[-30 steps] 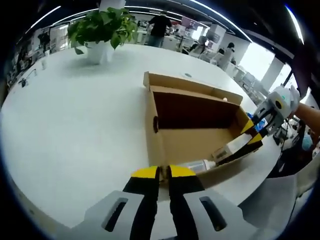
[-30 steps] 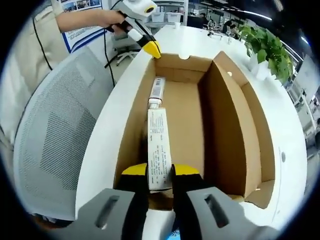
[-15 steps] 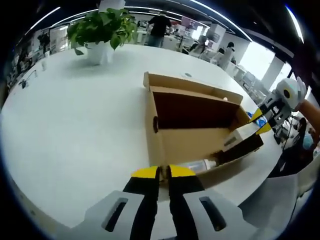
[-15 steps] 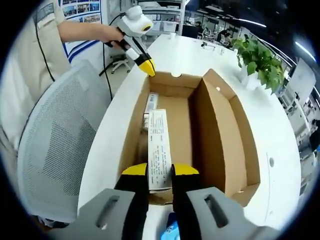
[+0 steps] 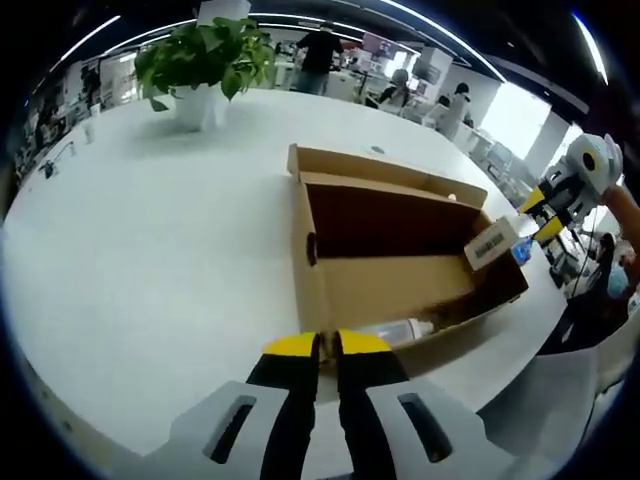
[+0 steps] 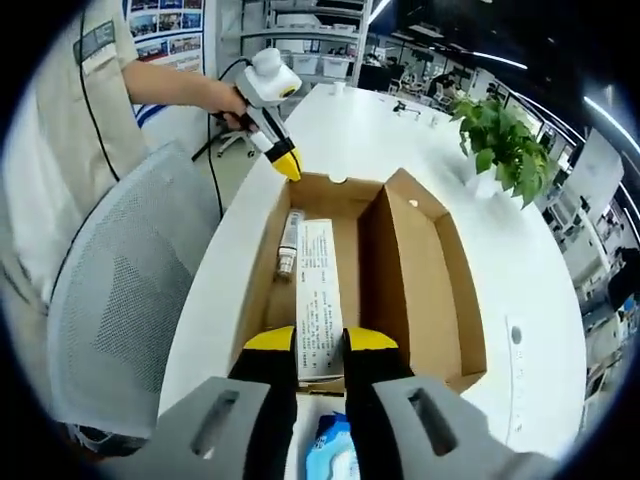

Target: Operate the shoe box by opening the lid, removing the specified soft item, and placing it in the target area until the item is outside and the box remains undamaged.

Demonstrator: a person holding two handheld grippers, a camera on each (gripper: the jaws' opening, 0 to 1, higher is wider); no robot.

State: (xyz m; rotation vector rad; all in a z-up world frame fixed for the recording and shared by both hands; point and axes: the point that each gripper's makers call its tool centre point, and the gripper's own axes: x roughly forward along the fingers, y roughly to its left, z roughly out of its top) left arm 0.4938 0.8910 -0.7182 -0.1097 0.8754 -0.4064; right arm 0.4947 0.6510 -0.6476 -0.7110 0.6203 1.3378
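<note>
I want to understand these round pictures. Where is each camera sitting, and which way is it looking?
Left gripper view: rides on the left tool, shut at the near end of the shoe box, looking along it across the white table toward a plant.
Right gripper view: rides on the right tool, holding the white tube above the box, looking down; the person's arm shows.
Shared: box, tube, plant, both tools.

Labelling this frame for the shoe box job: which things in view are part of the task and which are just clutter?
Part of the job:
- shoe box, lid open
- white tube, clamped in the right hand-held gripper and lifted over the box
- left hand-held gripper, shut on the box's near wall

Just lying about:
- small bottle on the box floor
- potted plant
- mesh chair
- white table
</note>
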